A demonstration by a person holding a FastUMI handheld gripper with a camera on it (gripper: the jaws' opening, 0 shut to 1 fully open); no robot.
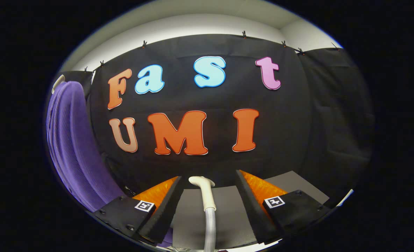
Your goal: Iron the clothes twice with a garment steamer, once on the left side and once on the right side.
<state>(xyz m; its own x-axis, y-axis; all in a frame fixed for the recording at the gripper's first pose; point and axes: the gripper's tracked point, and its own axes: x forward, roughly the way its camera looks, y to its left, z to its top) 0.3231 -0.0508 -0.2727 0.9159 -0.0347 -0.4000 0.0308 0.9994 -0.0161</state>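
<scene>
The garment steamer's pale head [201,182] stands upright on its ribbed grey hose [209,227], rising between my two fingers. My gripper [208,175] is open, its fingers spread wide on either side of the steamer head and touching neither side of it. A purple ribbed garment [74,140] hangs at the far left, beyond and to the left of the left finger, its lower end hidden behind that finger.
A grey tabletop [228,210] lies under and ahead of the fingers. The black cloth wall [291,133] closes off the back and the right side. A pale wall and ceiling [200,24] show above the cloth.
</scene>
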